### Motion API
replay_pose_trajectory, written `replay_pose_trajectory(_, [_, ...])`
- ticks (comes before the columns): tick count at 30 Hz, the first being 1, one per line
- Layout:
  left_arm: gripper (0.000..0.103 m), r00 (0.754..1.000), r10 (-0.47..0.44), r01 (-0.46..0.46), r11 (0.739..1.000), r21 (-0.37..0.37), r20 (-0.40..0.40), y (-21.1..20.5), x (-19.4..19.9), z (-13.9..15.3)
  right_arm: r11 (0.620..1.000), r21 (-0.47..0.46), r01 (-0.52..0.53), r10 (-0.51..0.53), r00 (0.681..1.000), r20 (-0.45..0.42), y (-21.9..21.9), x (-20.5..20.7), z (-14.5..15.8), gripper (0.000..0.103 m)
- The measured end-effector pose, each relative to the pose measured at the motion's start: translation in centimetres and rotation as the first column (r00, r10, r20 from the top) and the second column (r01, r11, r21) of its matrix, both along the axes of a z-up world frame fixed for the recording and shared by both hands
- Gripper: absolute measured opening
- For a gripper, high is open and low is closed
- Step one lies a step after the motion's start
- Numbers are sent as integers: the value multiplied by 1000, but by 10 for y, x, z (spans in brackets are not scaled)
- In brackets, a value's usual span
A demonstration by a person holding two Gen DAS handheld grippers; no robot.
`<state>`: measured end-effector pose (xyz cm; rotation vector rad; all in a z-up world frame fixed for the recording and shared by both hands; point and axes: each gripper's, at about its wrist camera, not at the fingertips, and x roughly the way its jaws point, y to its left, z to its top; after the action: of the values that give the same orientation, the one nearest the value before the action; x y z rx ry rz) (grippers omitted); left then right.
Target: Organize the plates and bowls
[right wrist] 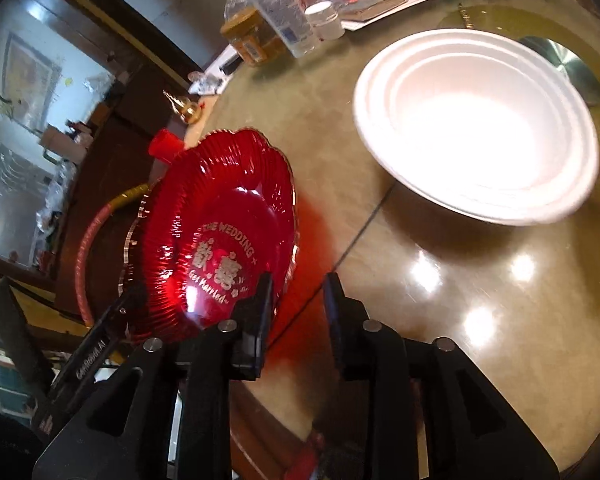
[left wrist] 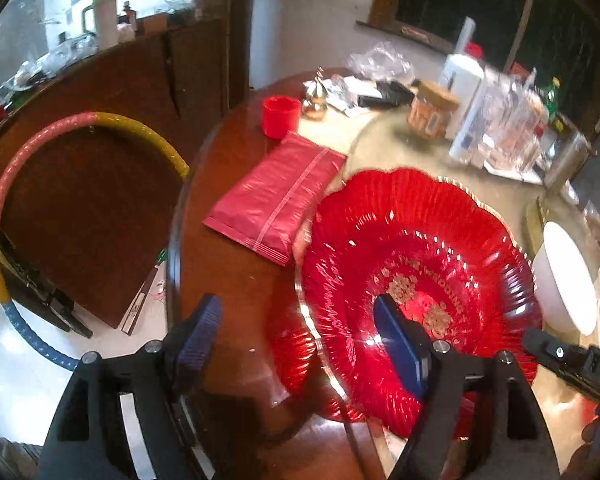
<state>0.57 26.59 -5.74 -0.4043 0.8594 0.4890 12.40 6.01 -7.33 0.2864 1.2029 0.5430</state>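
Observation:
A red scalloped glass plate (left wrist: 412, 240) with gold wedding lettering lies on the round table, partly on the glass turntable (left wrist: 380, 136). My left gripper (left wrist: 300, 336) stands wide open astride the plate's near left rim, one pad over the plate's inside, the other over bare wood; neither presses on it. In the right wrist view the same plate (right wrist: 220, 216) sits left of my right gripper (right wrist: 298, 308), whose jaws are a little apart at the plate's right edge, with only table showing in the gap. A stack of white bowls (right wrist: 476, 120) stands beyond, also at the right (left wrist: 568, 280).
A red foil packet (left wrist: 276, 200) and a red cup (left wrist: 280, 116) lie behind the plate. Bottles, a jar (left wrist: 432, 112) and glassware crowd the far turntable. A striped hoop (left wrist: 132, 122) leans on a chair at the left, past the table's edge.

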Motion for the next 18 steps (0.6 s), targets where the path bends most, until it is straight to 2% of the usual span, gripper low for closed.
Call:
replay_pose_trajectory(2, [79, 998, 35, -34, 999, -9, 47, 5, -12, 10, 1000, 24, 11, -12, 1000, 15, -14, -7, 6, 27])
replay_pose_trajectory(5, [79, 984, 75, -69, 997, -41, 162, 7, -27, 30, 995, 72, 64, -67, 997, 36, -46, -20, 14, 27])
replay_pose_trajectory(8, [80, 968, 55, -44, 998, -50, 244, -3, -31, 51, 986, 122, 112, -117, 992, 39, -85, -32, 17, 27])
replay_pose_trajectory(13, [81, 966, -93, 87, 996, 33, 240, -43, -7, 69, 967, 144, 209, -213, 977, 13, -134, -40, 11, 27])
replay_pose_trajectory(18, [81, 956, -228, 204, 969, 140, 184, -84, 13, 73, 956, 169, 241, -246, 969, 7, -162, -50, 9, 27])
